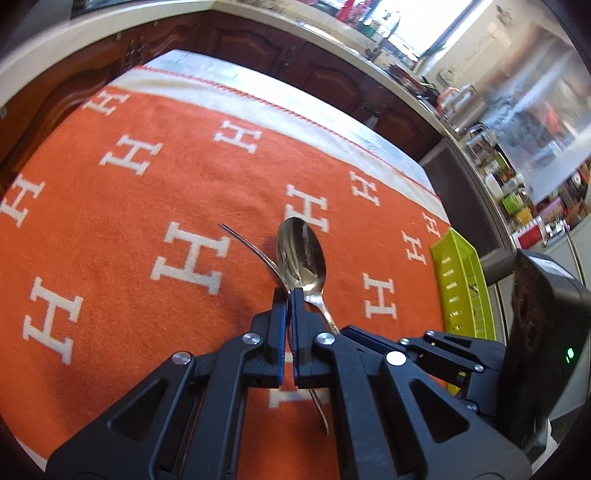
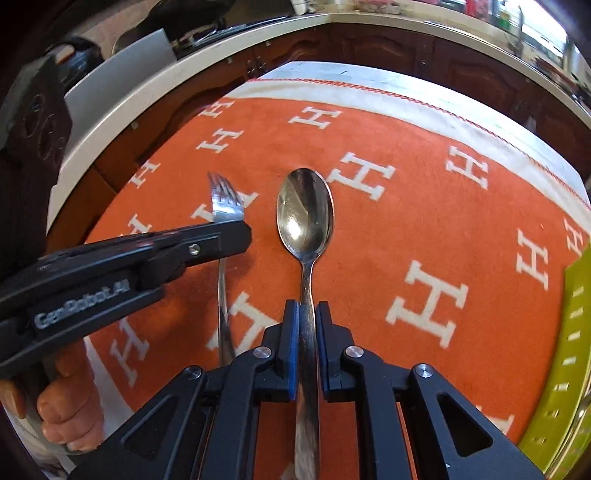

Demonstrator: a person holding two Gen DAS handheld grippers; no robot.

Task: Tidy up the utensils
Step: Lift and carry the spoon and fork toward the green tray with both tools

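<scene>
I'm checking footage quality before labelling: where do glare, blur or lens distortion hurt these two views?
Left wrist view: the window is blown out, the right-side shelves are smeared, and the spoon bowl mirrors the room. Right wrist view: a bright hotspot sits on the spoon bowl, the counter edge bows from the fisheye, and the fork tines stay sharp.

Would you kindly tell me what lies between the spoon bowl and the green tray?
Only bare orange cloth lies between the spoon and the green tray, as the right wrist view shows.
</scene>
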